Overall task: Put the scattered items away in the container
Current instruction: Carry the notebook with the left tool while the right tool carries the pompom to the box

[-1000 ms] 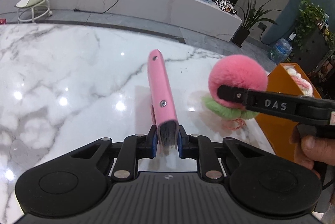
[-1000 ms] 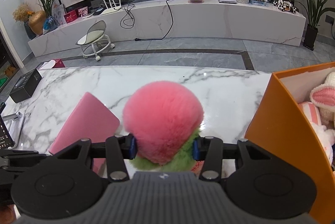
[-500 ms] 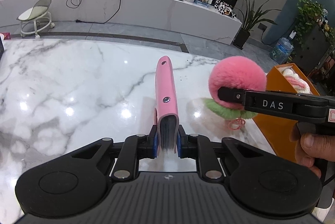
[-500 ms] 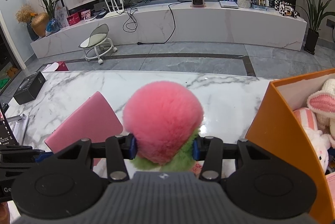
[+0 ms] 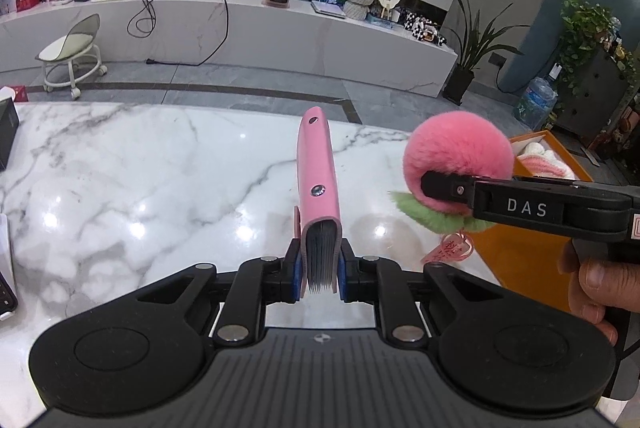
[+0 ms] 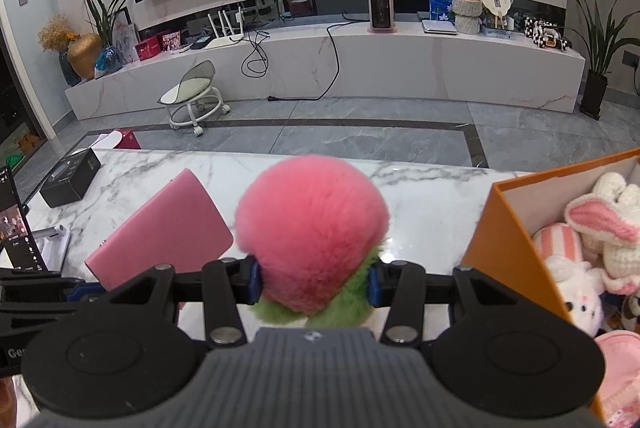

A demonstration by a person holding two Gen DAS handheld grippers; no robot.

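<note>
The left gripper has its jaws clamped narrow on the page edge of a pink notebook, which stands on its side in the left wrist view and points away toward twelve o'clock, lifted clear of the marble bench. Two metal studs show along its spine. In the right wrist view the same notebook appears at nine o'clock as a flat pink cover, tilted, with the left gripper's black body below it at the frame's edge.

The right gripper has its jaws pressed on both sides of a plush peach, a round pink fluffy ball with green leaves at its base; the blue pads sink into the fur. From the left wrist view the plush peach sits at two o'clock, held above the bench, with a small pink tag dangling under the leaves. A hand grips the right gripper's handle at three o'clock.

The orange box stands on the bench at three o'clock in the right wrist view, just beside the peach. Inside it lie soft toys, white and pink, one with a long pink-lined ear. A black box rests on the bench's far left corner at ten o'clock.
</note>
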